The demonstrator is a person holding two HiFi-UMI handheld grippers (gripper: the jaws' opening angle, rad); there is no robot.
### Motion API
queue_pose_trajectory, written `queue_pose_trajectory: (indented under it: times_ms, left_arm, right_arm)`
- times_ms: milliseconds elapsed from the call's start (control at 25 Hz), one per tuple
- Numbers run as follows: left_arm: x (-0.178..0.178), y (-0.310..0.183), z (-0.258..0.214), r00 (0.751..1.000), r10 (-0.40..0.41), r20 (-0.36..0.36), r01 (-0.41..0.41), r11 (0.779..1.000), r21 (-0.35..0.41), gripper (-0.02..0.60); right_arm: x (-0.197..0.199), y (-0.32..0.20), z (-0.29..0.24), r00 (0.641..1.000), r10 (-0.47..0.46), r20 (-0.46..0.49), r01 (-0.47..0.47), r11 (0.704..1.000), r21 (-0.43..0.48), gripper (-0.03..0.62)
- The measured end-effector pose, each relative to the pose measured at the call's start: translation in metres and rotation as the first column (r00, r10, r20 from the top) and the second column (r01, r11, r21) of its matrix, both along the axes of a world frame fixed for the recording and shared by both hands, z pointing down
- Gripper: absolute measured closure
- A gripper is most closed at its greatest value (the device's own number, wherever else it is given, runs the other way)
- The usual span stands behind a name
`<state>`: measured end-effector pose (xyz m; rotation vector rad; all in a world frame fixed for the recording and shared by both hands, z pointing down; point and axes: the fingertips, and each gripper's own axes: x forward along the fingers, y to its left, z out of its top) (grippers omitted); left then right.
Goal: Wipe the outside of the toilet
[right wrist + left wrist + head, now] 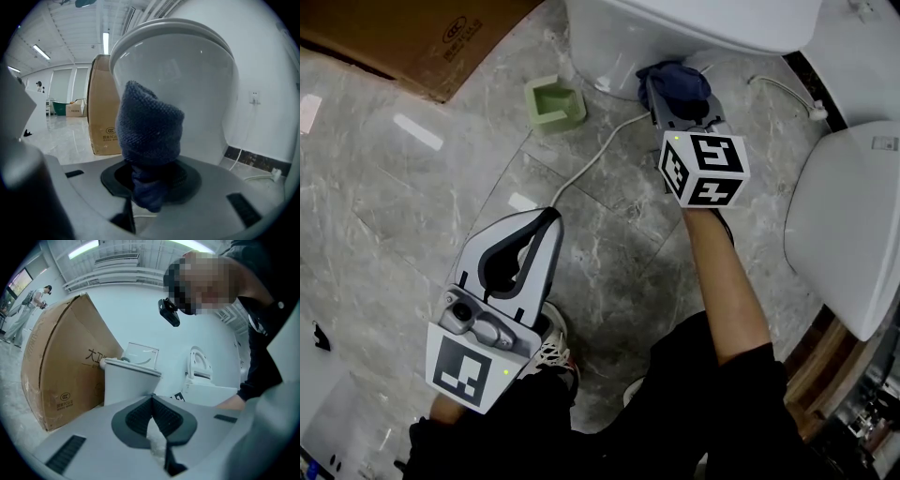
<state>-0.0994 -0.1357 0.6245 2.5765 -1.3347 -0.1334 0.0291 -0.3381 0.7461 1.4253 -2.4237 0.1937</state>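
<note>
A white toilet (675,33) stands at the top of the head view, and its rounded bowl (187,89) fills the right gripper view. My right gripper (680,94) is shut on a dark blue cloth (675,80) and holds it close against the lower outside of the bowl. The bunched cloth (149,126) sticks up from between the jaws. My left gripper (546,217) hangs over the floor at lower left, away from the toilet. Its jaws meet at the tips with nothing between them (152,397).
A brown cardboard box (422,37) lies at upper left. A small green holder (553,101) sits on the marble floor beside the toilet base. A white cable (591,164) runs across the floor. A second white toilet seat (848,216) stands at right. My shoe (551,352) is below the left gripper.
</note>
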Motion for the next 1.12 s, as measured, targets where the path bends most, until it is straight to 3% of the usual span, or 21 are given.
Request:
queue_pose_trajectory:
  times_ms: [600,1120]
  left_arm:
    - [-0.015,-0.003,0.012,1.000,-0.004,0.000,0.004,0.999,-0.032,0.572]
    - [-0.037,-0.003,0.014,0.999,-0.037,0.002,0.037,0.998,-0.045,0.572]
  right_arm:
    - [0.002,-0.011,0.098,0.999,0.034,-0.041,-0.041,0.981,-0.189,0.480]
    - [0.009,-0.016,0.168,0.992,0.124,0.000,-0.115,0.925,-0.362,0.479]
